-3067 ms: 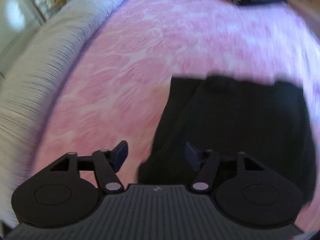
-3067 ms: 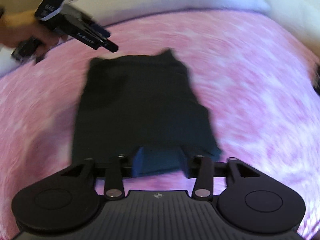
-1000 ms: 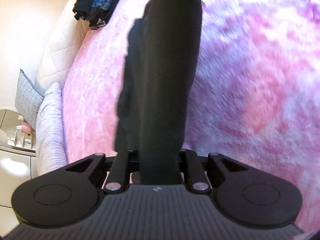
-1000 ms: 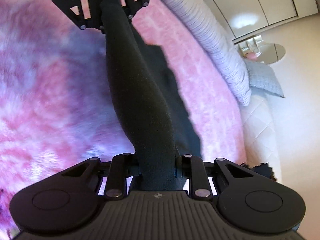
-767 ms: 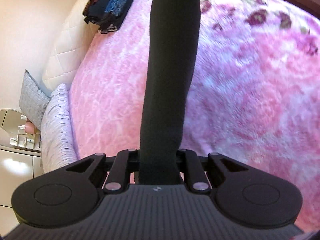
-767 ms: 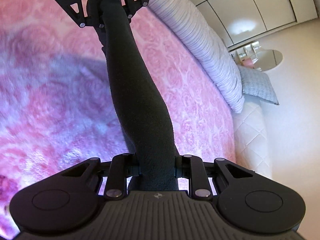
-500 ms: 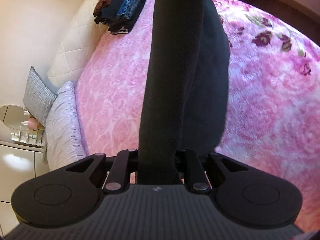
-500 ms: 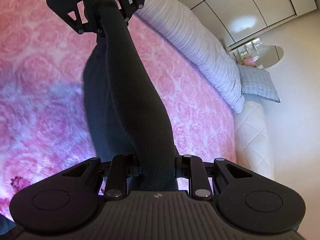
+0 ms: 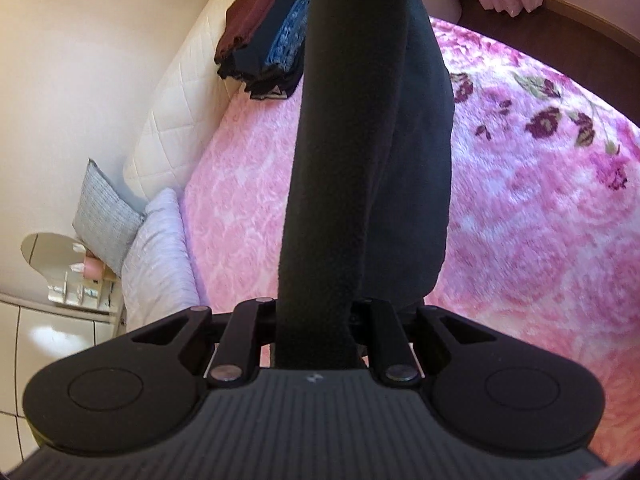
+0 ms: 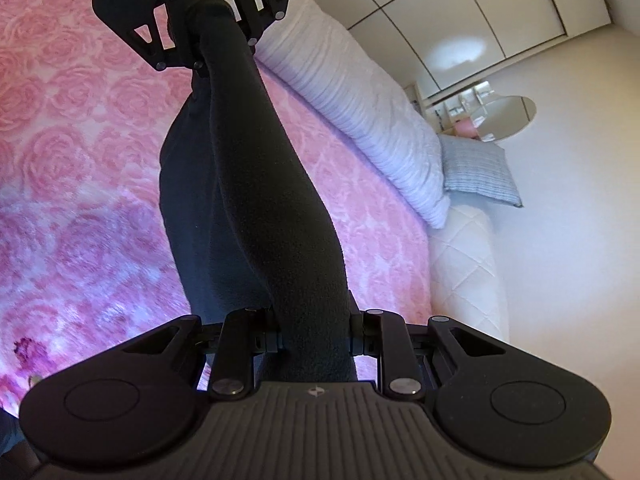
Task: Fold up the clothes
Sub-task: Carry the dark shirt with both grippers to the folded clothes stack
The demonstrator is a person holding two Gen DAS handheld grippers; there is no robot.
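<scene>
Overhead, both grippers (image 9: 316, 332) (image 10: 316, 340) clamp the black garment (image 9: 348, 160), blocking the folded stack (image 9: 260, 36) beyond.

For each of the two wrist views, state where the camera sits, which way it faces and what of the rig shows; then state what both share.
Left wrist: rides the left gripper, angled down across the pink blanket toward stacked clothes; its jaws clamp the black garment.
Right wrist: rides the right gripper, angled down toward the pillows and wardrobe; the left gripper shows opposite, at the top.
Shared: the garment stretched between both grippers, blanket, grey cushion.
</scene>
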